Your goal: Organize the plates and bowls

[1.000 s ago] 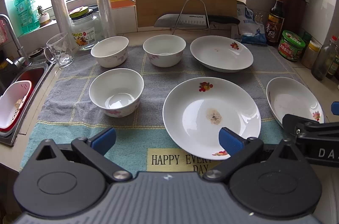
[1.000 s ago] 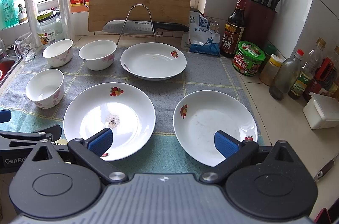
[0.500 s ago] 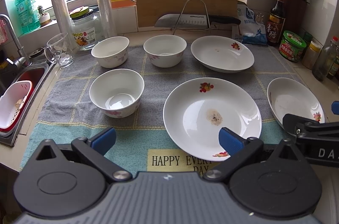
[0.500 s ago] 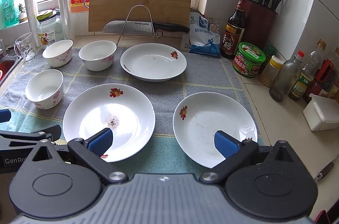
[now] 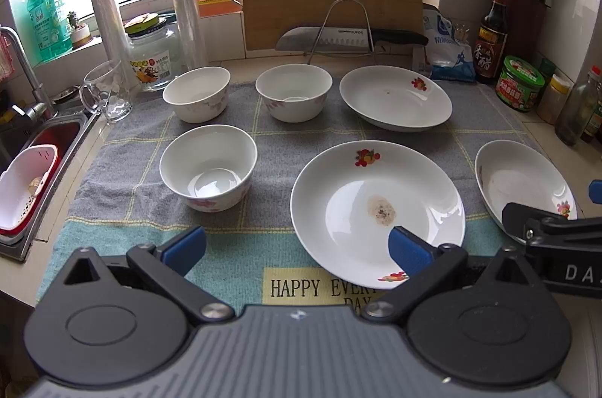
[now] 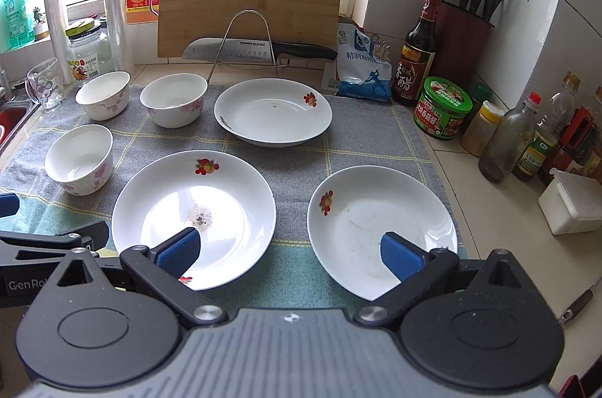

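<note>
Hovering over the front edge of the towel (image 5: pixel 271 149), both tools unloaded. Left gripper (image 5: pixel 297 243): jaws spread wide, nothing between them, blue pads above the towel's front border and the near rim of the stained plate (image 5: pixel 376 210). Right gripper (image 6: pixel 291 249): jaws likewise spread wide, holding nothing, one pad over the stained plate, the other over the right plate (image 6: pixel 382 228).

Dishes, located relative to the stained plate at front centre of the towel:
- near bowl (image 5: pixel 208 166), to its left, apart from it;
- two further bowls (image 5: pixel 196 94) (image 5: pixel 294 92), behind and to the left, side by side along the towel's back edge;
- back plate (image 5: pixel 395 97), directly behind, apart from it;
- right plate, to its right, close to the towel's right edge.

Progress, as judged: none visible. All six pieces single and separate; no stack begun, nothing lifted. Remaining: gathering of three plates into one pile and three bowls into one nest. Food residue in the centre of the stained plate; faint marks in the other two plates.
</note>
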A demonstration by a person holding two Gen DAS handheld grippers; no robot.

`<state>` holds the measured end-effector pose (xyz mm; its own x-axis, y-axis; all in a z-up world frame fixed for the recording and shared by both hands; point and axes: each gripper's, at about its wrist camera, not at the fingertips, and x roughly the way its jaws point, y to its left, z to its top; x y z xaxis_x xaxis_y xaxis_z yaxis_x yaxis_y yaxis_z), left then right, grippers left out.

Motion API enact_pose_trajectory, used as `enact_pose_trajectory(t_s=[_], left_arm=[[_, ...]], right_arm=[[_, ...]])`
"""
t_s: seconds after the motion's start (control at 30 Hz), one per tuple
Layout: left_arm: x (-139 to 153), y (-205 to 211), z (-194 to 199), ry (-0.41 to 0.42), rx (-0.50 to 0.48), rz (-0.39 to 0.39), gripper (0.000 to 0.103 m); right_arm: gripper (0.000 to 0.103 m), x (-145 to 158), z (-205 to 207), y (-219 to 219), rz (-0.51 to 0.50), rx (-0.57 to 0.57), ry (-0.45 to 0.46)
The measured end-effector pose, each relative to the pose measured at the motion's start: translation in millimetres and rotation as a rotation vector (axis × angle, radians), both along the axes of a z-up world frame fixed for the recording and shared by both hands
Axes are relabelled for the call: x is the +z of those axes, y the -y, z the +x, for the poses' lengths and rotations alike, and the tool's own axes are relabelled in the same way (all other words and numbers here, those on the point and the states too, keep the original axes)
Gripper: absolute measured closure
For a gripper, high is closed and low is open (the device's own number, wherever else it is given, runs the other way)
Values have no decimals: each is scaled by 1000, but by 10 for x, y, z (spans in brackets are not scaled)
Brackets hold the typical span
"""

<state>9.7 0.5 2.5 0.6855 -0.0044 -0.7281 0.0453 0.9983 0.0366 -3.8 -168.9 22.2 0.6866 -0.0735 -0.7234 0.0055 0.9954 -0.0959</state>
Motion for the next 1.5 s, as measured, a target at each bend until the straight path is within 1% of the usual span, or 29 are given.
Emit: enact_pose_trajectory(t_s=[1.23, 1.5], left_arm=[[9, 9, 2, -1, 1, -2, 1], [38, 63, 32, 1, -2, -8, 1]], right_arm=[[0, 13, 35, -7, -7, 6, 7], [0, 6, 58, 7, -9, 8, 13]])
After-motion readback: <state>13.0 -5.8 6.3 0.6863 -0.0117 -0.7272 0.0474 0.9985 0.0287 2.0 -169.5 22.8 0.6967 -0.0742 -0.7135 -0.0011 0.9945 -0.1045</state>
